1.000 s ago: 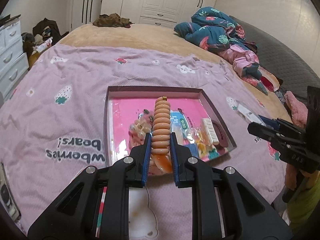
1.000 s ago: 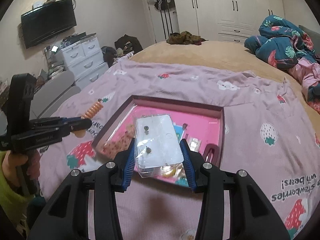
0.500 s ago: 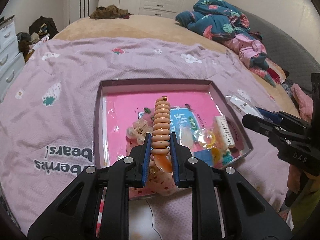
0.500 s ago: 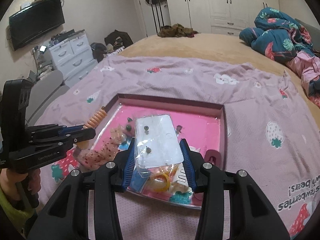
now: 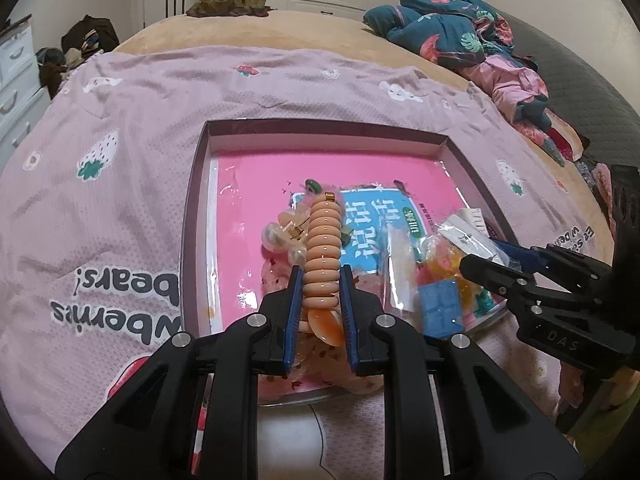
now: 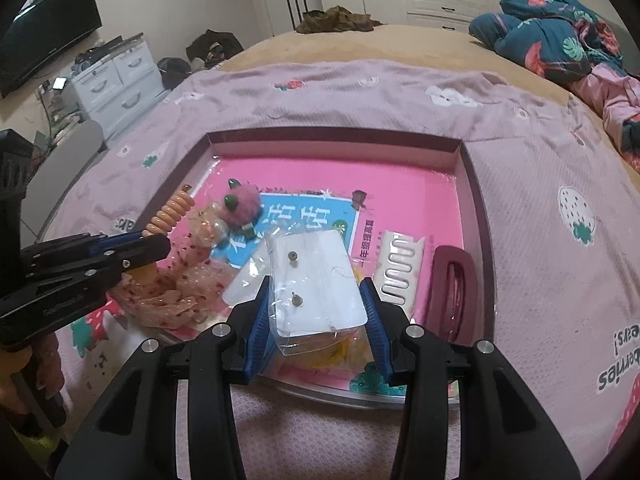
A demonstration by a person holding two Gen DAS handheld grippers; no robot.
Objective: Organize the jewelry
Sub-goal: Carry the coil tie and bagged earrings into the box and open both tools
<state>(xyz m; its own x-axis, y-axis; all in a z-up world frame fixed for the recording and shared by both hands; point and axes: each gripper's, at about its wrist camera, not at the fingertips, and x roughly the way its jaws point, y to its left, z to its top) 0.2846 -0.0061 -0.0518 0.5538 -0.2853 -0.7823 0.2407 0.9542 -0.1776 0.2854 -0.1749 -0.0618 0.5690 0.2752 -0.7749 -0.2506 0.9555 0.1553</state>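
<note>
My left gripper [image 5: 320, 300] is shut on a peach ribbed hair clip [image 5: 323, 240] and holds it over the near left part of the shallow pink-lined box [image 5: 320, 128]. It also shows in the right wrist view [image 6: 120, 248]. My right gripper [image 6: 316, 312] is shut on a clear plastic bag with small earrings [image 6: 316, 280] over the box's near edge [image 6: 340, 136]. In the box lie a pink plush clip [image 6: 244, 204], a white comb clip [image 6: 400, 264], a dark red hair clip [image 6: 454, 288] and a blue card [image 5: 372, 232].
The box sits on a pink strawberry-print bedspread [image 5: 120, 140]. A heap of blue and pink clothes [image 5: 460, 32] lies at the far right of the bed. White drawers [image 6: 116, 80] and a wall TV [image 6: 44, 52] stand to the left.
Both grippers moved forward and down toward the box, each keeping its hold. The hair clip and the bag now hang over the box's contents.
</note>
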